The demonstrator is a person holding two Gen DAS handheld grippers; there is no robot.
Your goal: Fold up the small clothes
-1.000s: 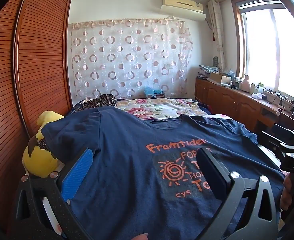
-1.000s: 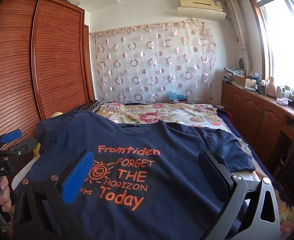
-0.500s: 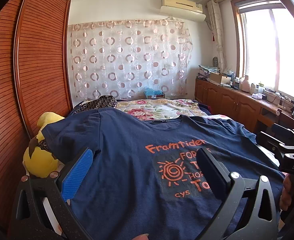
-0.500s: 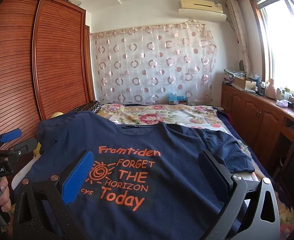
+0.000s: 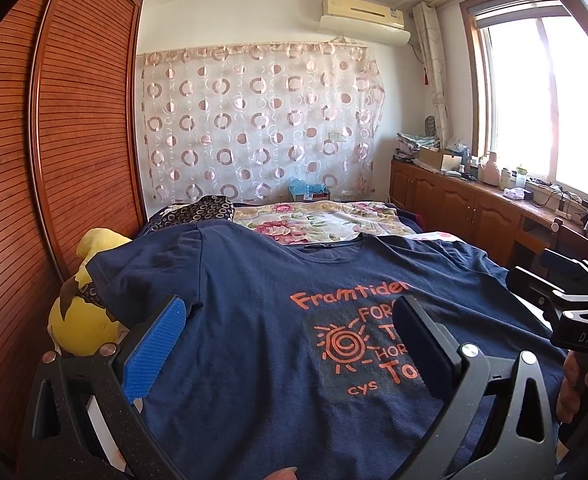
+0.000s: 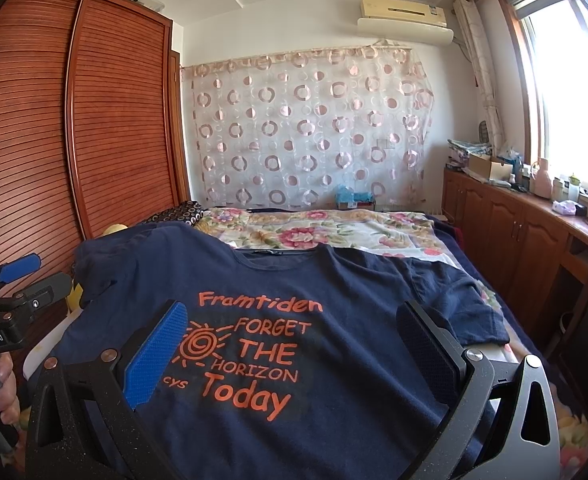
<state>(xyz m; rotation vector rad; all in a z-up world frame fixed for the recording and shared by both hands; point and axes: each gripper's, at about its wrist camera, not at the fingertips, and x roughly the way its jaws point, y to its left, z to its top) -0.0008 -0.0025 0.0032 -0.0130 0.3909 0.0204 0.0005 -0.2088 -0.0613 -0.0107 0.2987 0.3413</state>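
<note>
A navy T-shirt (image 5: 253,320) with orange print lies spread flat, front up, on the bed, collar pointing away; it also shows in the right wrist view (image 6: 354,292). My left gripper (image 5: 289,320) is open and empty, hovering over the shirt's left half near its hem. My right gripper (image 6: 294,324) is open and empty, hovering over the printed chest area. Each gripper also appears at the edge of the other's view: the right one (image 5: 554,292) and the left one (image 6: 33,276), both open. The shirt's left sleeve (image 5: 133,268) drapes over a toy.
A yellow plush toy (image 5: 81,328) lies under the left sleeve by the wooden wardrobe (image 5: 53,160). A floral blanket (image 6: 326,232) covers the bed beyond the collar. Wooden cabinets (image 6: 514,232) with clutter run along the right under the window.
Both grippers have stayed almost still, with only a slight drift of the views. The shirt has not moved.
</note>
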